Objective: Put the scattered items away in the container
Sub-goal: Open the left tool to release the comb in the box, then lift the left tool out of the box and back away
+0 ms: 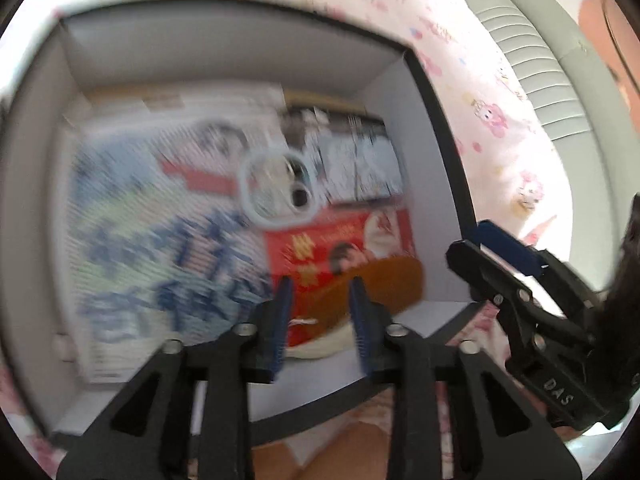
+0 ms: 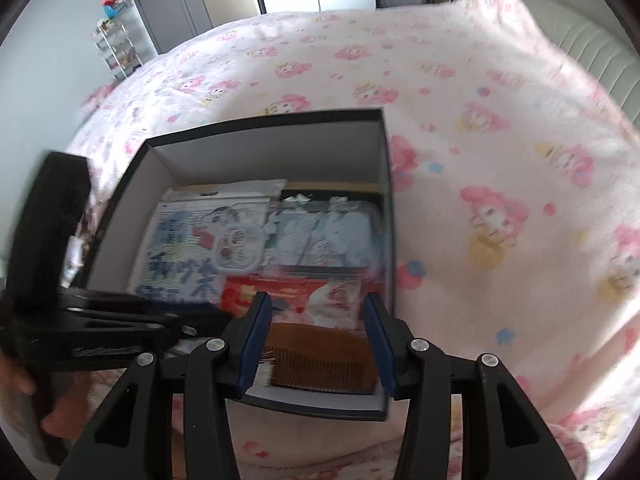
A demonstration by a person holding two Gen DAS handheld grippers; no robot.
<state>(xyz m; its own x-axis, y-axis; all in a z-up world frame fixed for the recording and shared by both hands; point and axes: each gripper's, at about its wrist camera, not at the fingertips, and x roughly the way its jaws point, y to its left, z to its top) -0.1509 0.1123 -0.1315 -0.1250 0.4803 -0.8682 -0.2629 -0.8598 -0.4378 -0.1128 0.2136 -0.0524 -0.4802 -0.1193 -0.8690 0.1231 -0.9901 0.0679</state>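
A black box [image 2: 384, 148] with pale inner walls sits on a bed spread with a pink cartoon-print sheet [image 2: 500, 128], and its floor is nearly covered. From the right wrist view, a white booklet with blue lettering [image 2: 176, 256] lies at 9 o'clock inside the box, a pale blue flat pack [image 2: 328, 236] at 1 o'clock, and a red packet [image 2: 304, 296] toward 6 o'clock; a small white-rimmed rounded case [image 2: 239, 249] rests on top where booklet and blue pack meet. A brown wooden comb [image 2: 320, 360] lies in the near corner of the box, teeth pointing toward the camera, partly over the red packet, with a bit of white material just beside its 9 o'clock end. The right claw [image 2: 316, 344] hovers over that corner with its blue-padded fingers [image 2: 254, 340] spread wide on either side of the comb; whether the pads touch it cannot be told. The left claw [image 1: 320, 320] is also spread apart, holding nothing, poised above the box's near edge with the comb seen between its fingers. In the left wrist view the right claw sits at 4 o'clock, at the box's rim.
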